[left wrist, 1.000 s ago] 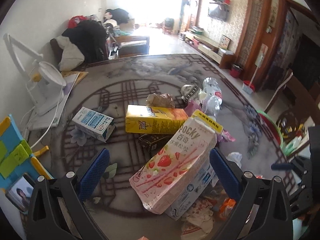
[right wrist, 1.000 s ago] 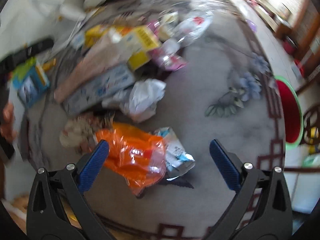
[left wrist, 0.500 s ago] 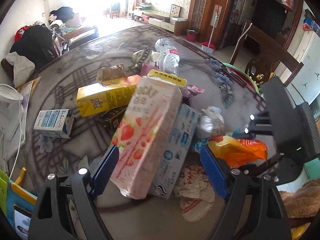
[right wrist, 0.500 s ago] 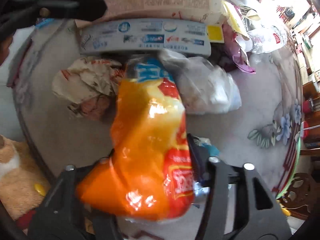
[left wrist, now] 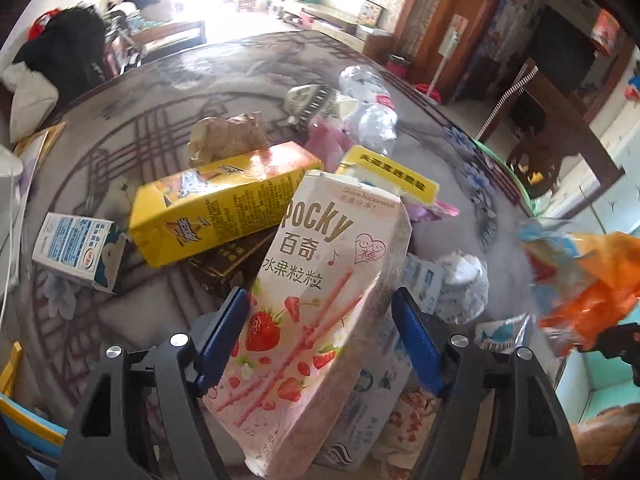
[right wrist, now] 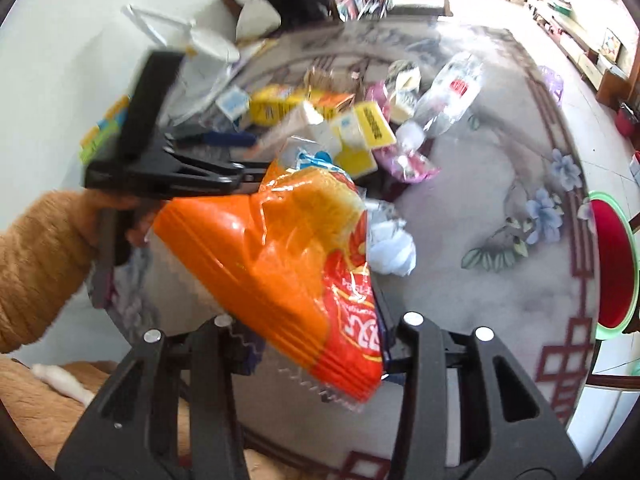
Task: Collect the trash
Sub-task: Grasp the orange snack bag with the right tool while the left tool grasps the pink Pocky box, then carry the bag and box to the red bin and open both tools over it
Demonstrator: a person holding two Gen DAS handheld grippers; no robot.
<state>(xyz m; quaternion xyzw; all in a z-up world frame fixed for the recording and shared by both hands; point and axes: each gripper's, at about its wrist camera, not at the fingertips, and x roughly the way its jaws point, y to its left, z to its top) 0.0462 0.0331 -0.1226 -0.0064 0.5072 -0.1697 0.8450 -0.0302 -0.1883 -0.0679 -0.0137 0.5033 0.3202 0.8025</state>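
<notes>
Orange snack bag, a second ago lying on the tabletop near the Pocky box, now hangs pinched in the right hand-held gripper. Left hand-held gripper, half-closed, has been closing around that box, pads barely meeting it.

Your left claw and right claw are black with shiny round screws. The left one has blue pads. Your sleeve is fuzzy and orange-brown.

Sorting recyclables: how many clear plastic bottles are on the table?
1: a crushed clear bottle at the pile's far end, behind the yellow-labelled box. Others may be hidden underneath.
</notes>
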